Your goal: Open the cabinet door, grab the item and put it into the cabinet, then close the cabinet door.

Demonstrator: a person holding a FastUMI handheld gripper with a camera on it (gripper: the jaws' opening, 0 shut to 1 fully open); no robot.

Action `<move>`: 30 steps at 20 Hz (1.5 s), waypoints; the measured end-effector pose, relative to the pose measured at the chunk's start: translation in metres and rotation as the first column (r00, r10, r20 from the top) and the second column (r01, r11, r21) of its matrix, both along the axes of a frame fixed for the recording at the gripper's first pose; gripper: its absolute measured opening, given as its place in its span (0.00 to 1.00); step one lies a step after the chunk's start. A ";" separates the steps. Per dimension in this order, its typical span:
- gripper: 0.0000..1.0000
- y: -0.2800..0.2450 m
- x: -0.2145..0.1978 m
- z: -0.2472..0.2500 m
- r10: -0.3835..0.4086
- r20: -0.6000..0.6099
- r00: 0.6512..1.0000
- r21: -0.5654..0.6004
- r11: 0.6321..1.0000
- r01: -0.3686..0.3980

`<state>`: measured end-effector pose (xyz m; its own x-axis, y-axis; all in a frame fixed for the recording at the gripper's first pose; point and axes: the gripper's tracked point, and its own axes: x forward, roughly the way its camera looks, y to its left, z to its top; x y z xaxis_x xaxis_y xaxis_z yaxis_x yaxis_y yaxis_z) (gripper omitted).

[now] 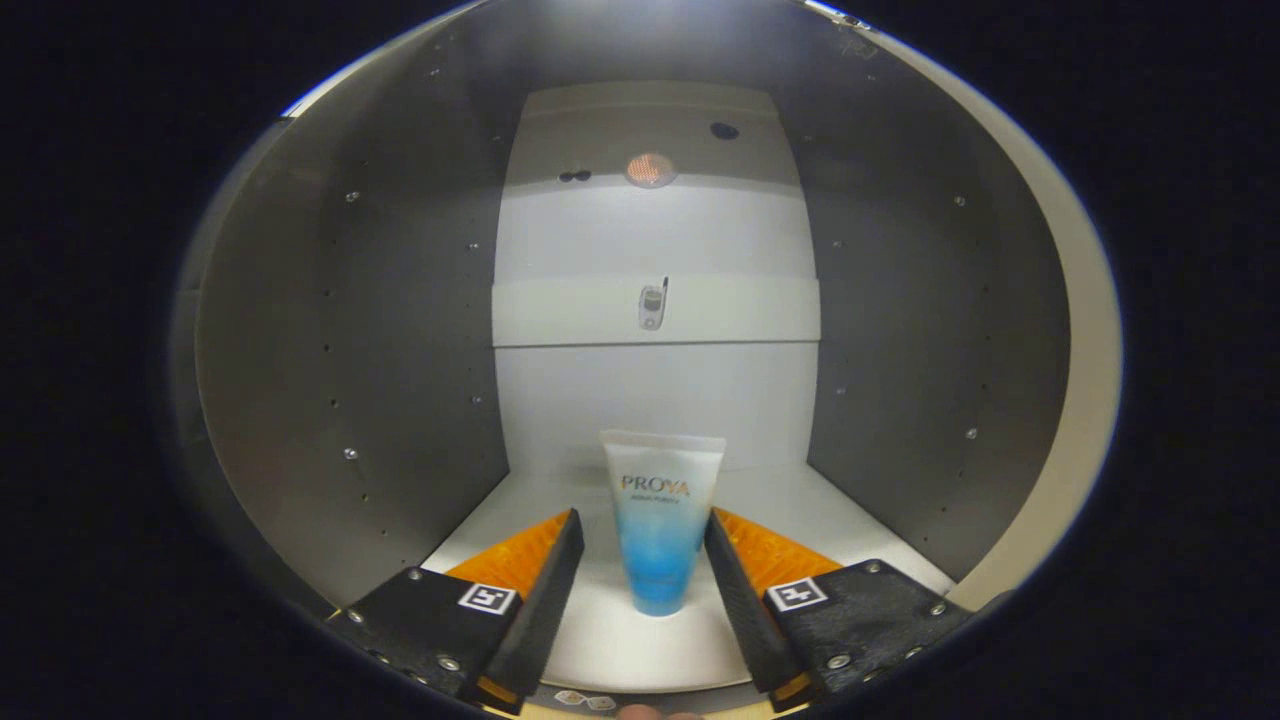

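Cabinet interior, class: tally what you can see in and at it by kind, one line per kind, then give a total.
Tubes: 1, the tube standing on its cap on the cabinet floor, between the fingers with gaps either side
Shelves: 1, the shelf on the back wall
Fingers: 2, of the open gripper
Total: 4

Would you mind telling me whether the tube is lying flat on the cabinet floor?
No, the tube stands upright on its cap on the cabinet floor, between the gripper fingers.
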<state>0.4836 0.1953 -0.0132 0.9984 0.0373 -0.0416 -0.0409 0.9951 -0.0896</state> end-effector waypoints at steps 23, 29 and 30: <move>0.94 0.022 -0.320 0.034 0.089 0.026 0.996 0.062 0.994 -0.091; 0.94 0.038 -0.405 0.023 0.137 -0.038 0.990 0.133 0.982 -0.131; 0.94 0.030 -0.412 0.024 0.126 -0.041 0.991 0.137 0.983 -0.119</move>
<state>0.0720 0.2256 0.0104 0.9829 0.1677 -0.0766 -0.1642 0.9852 0.0497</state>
